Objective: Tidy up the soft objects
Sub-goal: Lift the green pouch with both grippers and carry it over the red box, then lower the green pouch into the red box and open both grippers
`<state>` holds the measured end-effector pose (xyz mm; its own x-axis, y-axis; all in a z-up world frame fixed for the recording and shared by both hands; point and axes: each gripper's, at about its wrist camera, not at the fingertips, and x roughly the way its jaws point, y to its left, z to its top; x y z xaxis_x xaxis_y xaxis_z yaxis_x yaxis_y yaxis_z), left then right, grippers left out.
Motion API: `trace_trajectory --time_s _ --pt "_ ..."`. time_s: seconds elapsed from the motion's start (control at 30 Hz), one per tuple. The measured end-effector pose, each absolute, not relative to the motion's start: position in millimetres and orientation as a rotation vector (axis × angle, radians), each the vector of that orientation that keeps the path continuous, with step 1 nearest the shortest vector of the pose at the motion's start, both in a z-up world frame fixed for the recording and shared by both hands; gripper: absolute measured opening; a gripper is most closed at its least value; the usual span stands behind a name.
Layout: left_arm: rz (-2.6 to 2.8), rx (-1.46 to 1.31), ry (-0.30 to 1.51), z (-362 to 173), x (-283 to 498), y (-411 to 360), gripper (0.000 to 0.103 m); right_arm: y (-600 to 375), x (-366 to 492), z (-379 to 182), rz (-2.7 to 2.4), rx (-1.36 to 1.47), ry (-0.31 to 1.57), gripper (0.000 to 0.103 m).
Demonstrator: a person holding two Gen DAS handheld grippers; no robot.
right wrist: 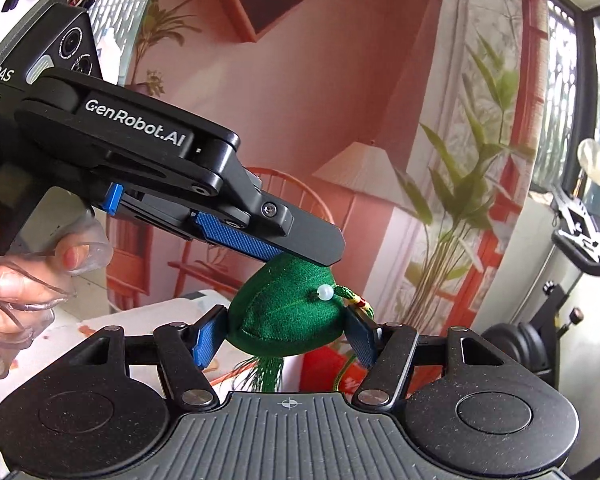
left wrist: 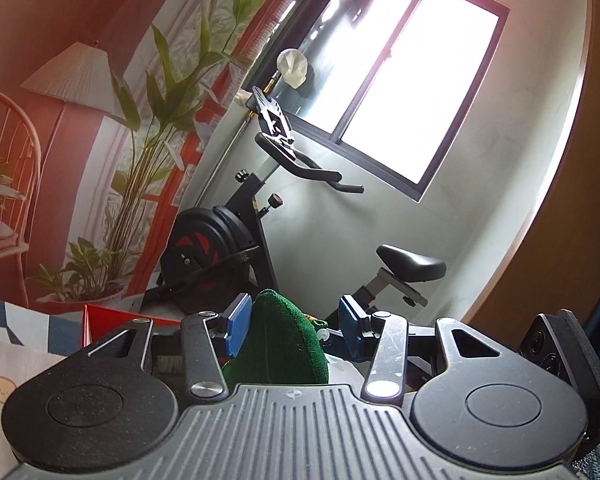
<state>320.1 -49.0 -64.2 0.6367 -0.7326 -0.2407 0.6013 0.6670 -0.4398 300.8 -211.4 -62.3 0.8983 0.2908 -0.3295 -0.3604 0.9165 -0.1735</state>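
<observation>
A green cloth sachet (right wrist: pixel 284 312) with a white bead (right wrist: pixel 325 291), a knotted cord and a green tassel (right wrist: pixel 266 372) is held in the air. My right gripper (right wrist: pixel 286 332) is shut on it, one blue pad on each side. My left gripper (left wrist: pixel 294 322) is open around the same sachet (left wrist: pixel 278 344): its left pad (left wrist: pixel 238 322) touches the cloth and its right pad (left wrist: pixel 350 326) stands apart. In the right wrist view the left gripper's finger (right wrist: pixel 268 236) reaches in from the upper left onto the sachet's top.
An exercise bike (left wrist: pixel 236 236) stands under a bright window (left wrist: pixel 400 76). A wall mural shows plants, a lamp and a chair. A red box (left wrist: pixel 112 320) and patterned cloth (left wrist: pixel 16 360) lie below at left. A gloved hand (right wrist: pixel 20 276) holds the left gripper.
</observation>
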Motion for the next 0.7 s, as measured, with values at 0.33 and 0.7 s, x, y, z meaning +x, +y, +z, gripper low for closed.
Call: trace_trajectory --time_s 0.33,0.7 --pt "-0.745 -0.289 0.512 -99.0 359.8 -68.6 0.05 -227.5 342.4 -98.8 0.338 -0.202 0.372 0.061" --pt "-0.726 -0.283 0.582 -126.3 391.5 -82.0 0.05 -241.2 363.7 -141.7 0.312 -0.174 0.433 0.061"
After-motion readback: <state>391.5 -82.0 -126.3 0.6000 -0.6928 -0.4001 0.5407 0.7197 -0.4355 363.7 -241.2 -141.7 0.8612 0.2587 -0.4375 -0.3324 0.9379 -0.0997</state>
